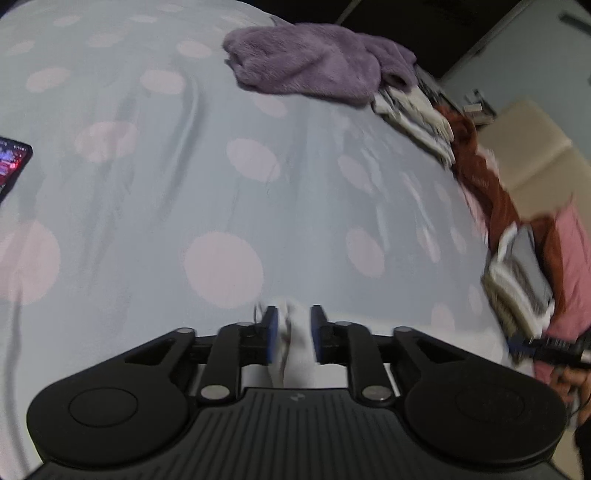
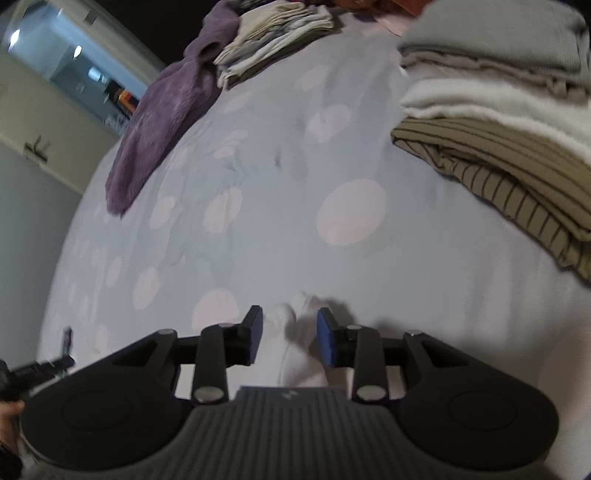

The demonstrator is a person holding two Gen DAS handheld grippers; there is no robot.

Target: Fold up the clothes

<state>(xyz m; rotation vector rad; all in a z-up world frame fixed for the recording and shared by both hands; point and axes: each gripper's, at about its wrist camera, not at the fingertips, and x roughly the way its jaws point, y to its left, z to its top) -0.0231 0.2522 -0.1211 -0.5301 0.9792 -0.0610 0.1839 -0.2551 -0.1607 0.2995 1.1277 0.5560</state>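
A white garment lies on the bed at the near edge. In the left wrist view a bunched part of the white garment [image 1: 291, 347] stands between the blue pads of my left gripper [image 1: 293, 334], whose jaws are a little apart around it. In the right wrist view another bunched part of the white garment [image 2: 299, 332] stands between the pads of my right gripper [image 2: 290, 338], whose jaws are wider apart. The frames do not show whether either grip is tight.
The bed sheet [image 1: 221, 192] is pale blue with pink dots. A purple fleece garment [image 1: 314, 61] lies at the far side. Folded stacks [image 2: 509, 122] sit to the right, another stack [image 2: 273, 33] beyond. A phone [image 1: 11, 162] lies at the left.
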